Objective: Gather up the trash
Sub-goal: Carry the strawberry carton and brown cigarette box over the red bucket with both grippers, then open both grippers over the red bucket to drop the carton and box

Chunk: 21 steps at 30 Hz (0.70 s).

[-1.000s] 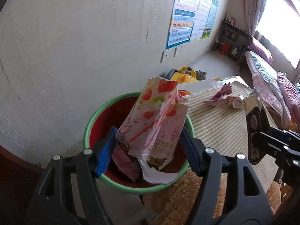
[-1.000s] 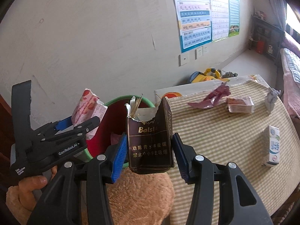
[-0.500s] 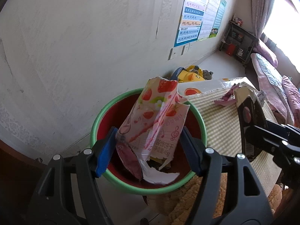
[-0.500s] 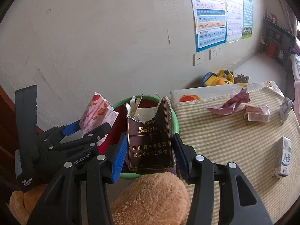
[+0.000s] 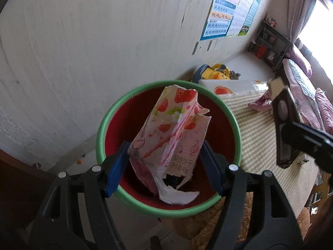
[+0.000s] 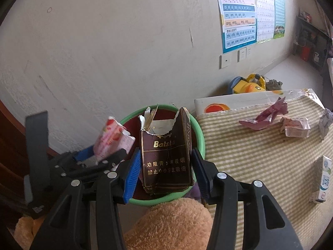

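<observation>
We are clamping a torn strawberry biscuit box in the left gripper, jaws closed on its sides, over the green-rimmed bin. Our right gripper is gripping a torn brown cigarette pack, jaws closed on it, above the bin's near rim.

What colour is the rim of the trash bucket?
Green, with a red inside; the bucket rim shows best in the left wrist view.

A family bedroom: children's pinyin posters hang on the wall, a yellow toy below them, bedding nearby.
</observation>
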Each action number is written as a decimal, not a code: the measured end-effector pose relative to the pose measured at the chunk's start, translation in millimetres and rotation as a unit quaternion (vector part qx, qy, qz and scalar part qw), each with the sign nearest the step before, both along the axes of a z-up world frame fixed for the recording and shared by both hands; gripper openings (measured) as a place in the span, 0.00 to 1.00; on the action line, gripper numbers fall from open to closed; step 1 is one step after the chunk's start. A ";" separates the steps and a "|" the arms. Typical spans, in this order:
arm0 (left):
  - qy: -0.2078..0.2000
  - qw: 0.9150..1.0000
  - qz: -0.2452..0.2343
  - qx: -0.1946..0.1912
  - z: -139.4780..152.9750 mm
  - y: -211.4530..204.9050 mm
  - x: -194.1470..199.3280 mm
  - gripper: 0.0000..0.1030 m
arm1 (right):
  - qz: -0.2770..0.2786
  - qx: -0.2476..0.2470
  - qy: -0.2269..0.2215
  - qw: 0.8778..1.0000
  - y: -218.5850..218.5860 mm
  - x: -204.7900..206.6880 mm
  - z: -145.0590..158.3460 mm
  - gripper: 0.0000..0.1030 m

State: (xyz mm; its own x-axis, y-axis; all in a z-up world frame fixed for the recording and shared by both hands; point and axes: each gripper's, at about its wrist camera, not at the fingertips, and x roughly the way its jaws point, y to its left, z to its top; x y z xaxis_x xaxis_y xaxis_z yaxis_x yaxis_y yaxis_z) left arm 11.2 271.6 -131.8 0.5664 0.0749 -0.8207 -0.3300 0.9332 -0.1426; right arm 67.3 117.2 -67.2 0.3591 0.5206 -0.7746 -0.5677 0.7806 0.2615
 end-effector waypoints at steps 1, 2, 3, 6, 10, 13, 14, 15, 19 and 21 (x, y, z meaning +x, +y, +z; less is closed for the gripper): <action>0.002 1.000 0.001 -0.001 -1.9 1.1 -0.5 0.65 | 0.002 0.003 0.002 1.000 1.9 1.8 -0.6 0.46; 0.004 1.000 0.002 -0.002 -3.8 2.7 0.6 0.65 | 0.003 0.006 0.003 1.000 3.8 3.2 -1.1 0.47; 0.007 1.000 0.004 0.001 -5.4 4.5 1.7 0.66 | 0.005 0.009 0.005 1.000 5.8 4.5 -1.7 0.47; 0.020 1.000 0.007 0.008 -10.8 6.0 4.0 0.71 | 0.011 0.021 0.014 1.000 11.2 8.8 -3.8 0.53; 0.026 0.999 0.017 0.014 -14.4 8.0 3.5 0.82 | 0.012 0.035 0.018 0.999 12.9 10.1 -4.2 0.65; 0.030 0.999 0.015 0.014 -15.0 5.2 3.5 0.82 | 0.007 0.030 0.017 0.999 5.6 8.9 -5.0 0.65; 0.029 0.999 0.012 0.013 -14.2 3.1 3.7 0.82 | 0.001 0.026 0.013 1.000 0.6 8.8 -4.8 0.67; 0.027 1.000 0.007 0.013 -13.1 0.3 4.1 0.82 | -0.011 0.020 0.006 1.000 -9.1 9.5 -5.3 0.70; 0.021 1.000 -0.011 0.014 -8.6 -11.3 5.7 0.82 | -0.080 -0.018 -0.003 0.997 -67.4 20.0 -18.8 0.75; 0.019 0.999 -0.021 0.015 -6.4 -20.8 8.3 0.82 | -0.146 -0.050 0.002 0.988 -118.3 33.6 -31.8 0.75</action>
